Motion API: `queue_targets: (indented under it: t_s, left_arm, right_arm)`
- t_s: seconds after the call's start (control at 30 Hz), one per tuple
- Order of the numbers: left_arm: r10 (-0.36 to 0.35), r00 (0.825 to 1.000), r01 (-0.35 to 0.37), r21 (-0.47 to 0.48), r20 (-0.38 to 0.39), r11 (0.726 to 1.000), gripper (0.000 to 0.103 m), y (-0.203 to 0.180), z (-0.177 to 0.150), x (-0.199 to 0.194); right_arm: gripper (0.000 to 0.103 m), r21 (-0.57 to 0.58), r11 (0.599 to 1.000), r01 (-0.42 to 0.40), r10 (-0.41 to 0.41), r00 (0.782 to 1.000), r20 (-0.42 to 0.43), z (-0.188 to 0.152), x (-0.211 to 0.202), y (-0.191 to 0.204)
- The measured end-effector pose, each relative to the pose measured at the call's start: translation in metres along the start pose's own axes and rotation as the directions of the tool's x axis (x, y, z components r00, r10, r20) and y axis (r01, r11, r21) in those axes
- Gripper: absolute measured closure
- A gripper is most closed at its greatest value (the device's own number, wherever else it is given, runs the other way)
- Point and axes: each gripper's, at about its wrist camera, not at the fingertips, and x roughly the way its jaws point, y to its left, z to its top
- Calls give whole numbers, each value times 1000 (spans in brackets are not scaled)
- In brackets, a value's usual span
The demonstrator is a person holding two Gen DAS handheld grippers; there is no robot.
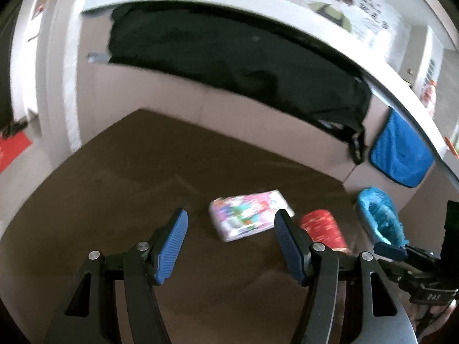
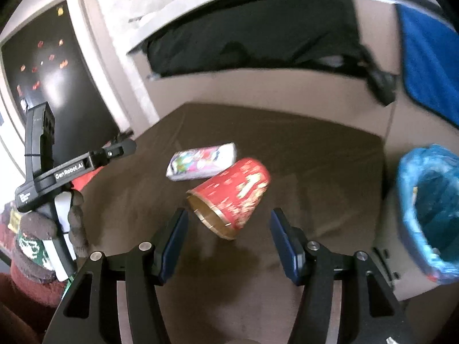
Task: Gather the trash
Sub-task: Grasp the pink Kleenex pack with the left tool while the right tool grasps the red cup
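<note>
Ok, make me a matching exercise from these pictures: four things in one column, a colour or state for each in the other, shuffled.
Things:
1. paper cup
2. bin
3. packet
4. cloth

Descriptions:
A. hanging from the counter edge, blue
B. lying on its side, red
C. lying flat, pink and white print
D. lined with a blue bag

Pairs: 1-B, 2-D, 3-C, 4-A

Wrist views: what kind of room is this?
Probably a lived-in home room, maybe a bedroom: a brown mat on the floor, a black garment and blue towel hanging from a rail, a bag-lined bin.
</note>
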Motion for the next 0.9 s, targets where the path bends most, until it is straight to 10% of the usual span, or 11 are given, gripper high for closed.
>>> queue_targets:
  t_s: [0.2, 0.63, 0.9]
  left_arm:
    - [-71, 991, 69, -22, -110, 997, 38, 26, -10, 27]
    - [-144, 962, 206, 271, -232, 940, 38, -24, 34, 104]
    - [-204, 893, 314, 230, -401, 921, 38, -23, 40, 149]
  right_arm:
    - [47, -17, 1000, 17, -19, 997, -71, -6, 35, 8]
    - [47, 106, 983, 149, -144, 988, -54, 0, 32, -65]
    - [47, 132, 985, 113, -108, 993, -45, -16, 16, -91]
